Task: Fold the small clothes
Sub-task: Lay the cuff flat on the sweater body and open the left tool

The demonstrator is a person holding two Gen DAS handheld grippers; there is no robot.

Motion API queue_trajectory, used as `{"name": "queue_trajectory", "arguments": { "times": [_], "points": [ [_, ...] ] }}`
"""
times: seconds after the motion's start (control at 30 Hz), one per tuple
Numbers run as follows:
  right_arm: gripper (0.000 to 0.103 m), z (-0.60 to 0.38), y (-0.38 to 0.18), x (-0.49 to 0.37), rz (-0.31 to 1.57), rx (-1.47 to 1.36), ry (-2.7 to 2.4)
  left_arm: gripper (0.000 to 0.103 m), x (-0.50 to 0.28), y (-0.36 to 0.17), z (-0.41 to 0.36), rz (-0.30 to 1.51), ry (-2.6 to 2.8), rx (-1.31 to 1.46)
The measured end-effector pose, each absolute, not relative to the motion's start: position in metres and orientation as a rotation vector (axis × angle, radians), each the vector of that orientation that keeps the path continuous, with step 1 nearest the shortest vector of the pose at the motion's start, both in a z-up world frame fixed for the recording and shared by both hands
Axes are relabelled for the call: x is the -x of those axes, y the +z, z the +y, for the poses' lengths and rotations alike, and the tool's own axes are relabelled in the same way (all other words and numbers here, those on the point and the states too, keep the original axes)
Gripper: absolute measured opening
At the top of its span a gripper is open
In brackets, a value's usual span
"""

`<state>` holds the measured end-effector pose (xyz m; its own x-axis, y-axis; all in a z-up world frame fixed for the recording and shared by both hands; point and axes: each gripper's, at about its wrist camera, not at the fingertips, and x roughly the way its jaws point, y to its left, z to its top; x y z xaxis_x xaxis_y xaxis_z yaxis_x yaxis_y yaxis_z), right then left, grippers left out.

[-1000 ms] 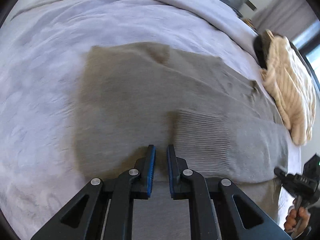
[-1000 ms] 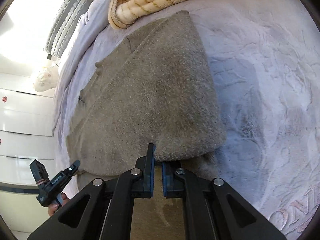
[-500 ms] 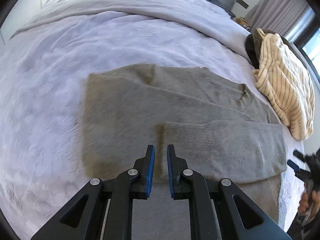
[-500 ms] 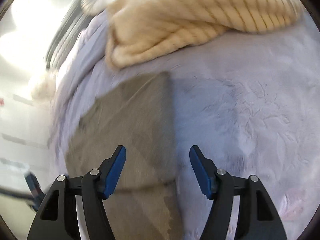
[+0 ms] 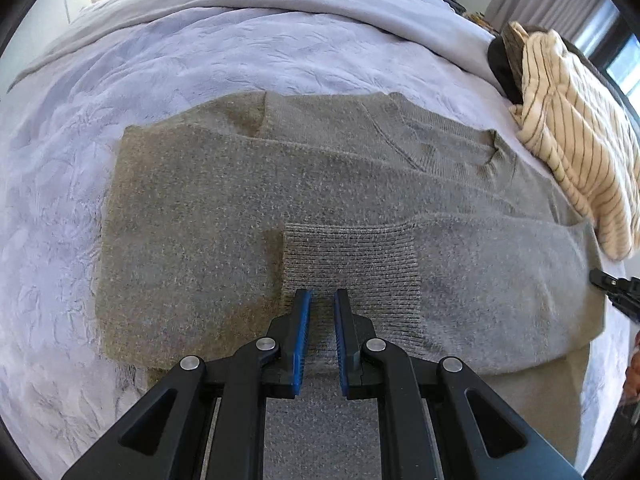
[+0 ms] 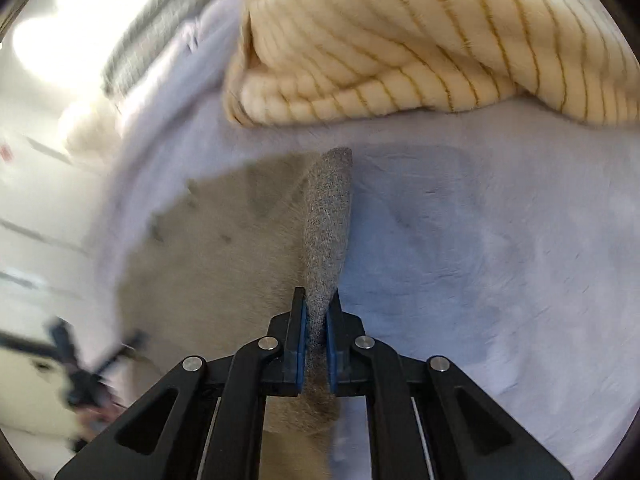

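The grey knitted sweater (image 5: 248, 216) lay flat on the lilac bedspread (image 5: 160, 52), sleeve folded across. The right gripper (image 6: 316, 312) pinched its right edge; the left gripper (image 5: 320, 304), nearly closed, hovered empty above the near cuff.

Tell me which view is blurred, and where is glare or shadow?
Right wrist view: motion blur on the left side, white glare top left, tool sharp. Left wrist view: mostly sharp, sweater darker in shadow at left, bed cover curved by fisheye.

Sunlit lavender bed (image 5: 168, 80), curtained window (image 5: 560, 4)
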<state>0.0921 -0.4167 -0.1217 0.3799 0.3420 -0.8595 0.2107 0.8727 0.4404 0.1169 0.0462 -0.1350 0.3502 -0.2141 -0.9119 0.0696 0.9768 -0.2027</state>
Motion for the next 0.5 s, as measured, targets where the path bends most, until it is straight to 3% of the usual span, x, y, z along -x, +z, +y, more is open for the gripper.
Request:
{"name": "queue_trajectory", "arguments": {
  "times": [0.17,0.27,0.5],
  "points": [
    [0.014,-0.422,-0.148,-0.089,1.221,-0.508,0.014,0.014,-0.116,-0.135,0.044,1.201,-0.183,0.097],
    [0.019,-0.422,-0.139,-0.076,1.223,-0.496,-0.036,0.014,-0.111,-0.131,0.052,1.212,-0.139,0.048],
    [0.019,-0.394,-0.092,-0.049,1.163,-0.379,-0.032,0.014,-0.101,-0.105,0.065,1.185,-0.147,0.061]
  ]
}}
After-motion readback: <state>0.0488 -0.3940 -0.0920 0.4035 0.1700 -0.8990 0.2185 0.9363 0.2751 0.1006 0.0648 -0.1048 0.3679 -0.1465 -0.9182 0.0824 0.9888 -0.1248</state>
